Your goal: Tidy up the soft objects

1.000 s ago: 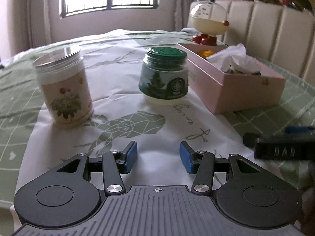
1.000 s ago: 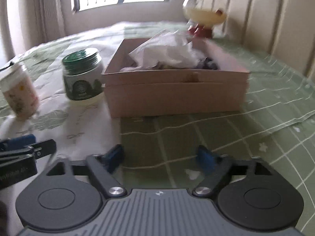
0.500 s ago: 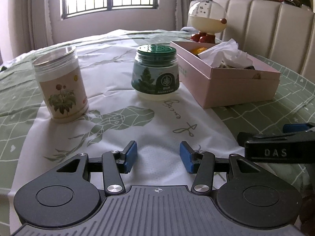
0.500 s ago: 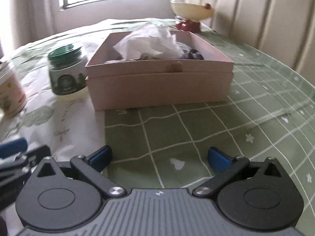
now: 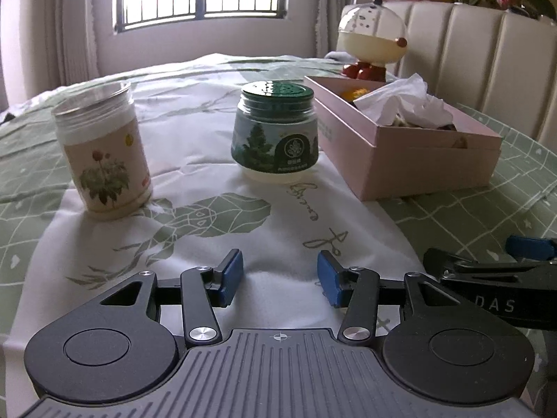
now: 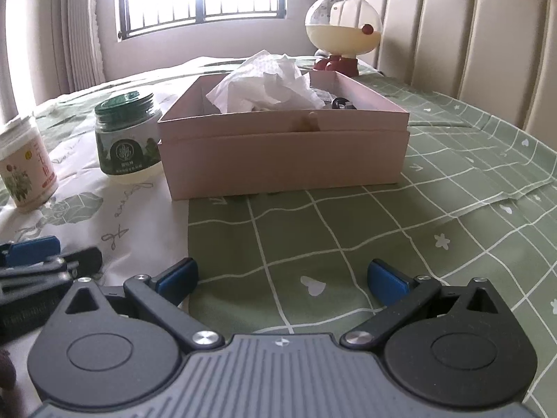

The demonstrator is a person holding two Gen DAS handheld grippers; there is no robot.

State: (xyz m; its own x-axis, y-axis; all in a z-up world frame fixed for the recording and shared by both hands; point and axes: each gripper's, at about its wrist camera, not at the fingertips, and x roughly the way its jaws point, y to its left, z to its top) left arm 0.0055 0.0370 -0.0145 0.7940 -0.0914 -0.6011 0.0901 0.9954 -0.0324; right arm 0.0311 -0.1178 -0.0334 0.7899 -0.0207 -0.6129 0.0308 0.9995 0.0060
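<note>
A pink cardboard box (image 6: pixel 283 155) stands on the table with crumpled white tissue paper (image 6: pixel 266 85) and small dark items inside; it also shows in the left wrist view (image 5: pixel 410 153), with its tissue (image 5: pixel 405 102). My right gripper (image 6: pixel 282 280) is open and empty, low over the green tablecloth in front of the box. My left gripper (image 5: pixel 280 278) is open and empty, low over a white printed cloth (image 5: pixel 195 188). The right gripper shows at the right edge of the left wrist view (image 5: pixel 494 275).
A green-lidded jar (image 5: pixel 275 136) and a cream jar with a flower label (image 5: pixel 102 153) stand on the white cloth left of the box. A round toy figure (image 6: pixel 343 29) stands behind the box. A padded bench back (image 6: pixel 470 45) runs along the right.
Both grippers have pulled back a little from the box and the jars. My right gripper's jaws have opened wider. The left gripper's opening is unchanged.
</note>
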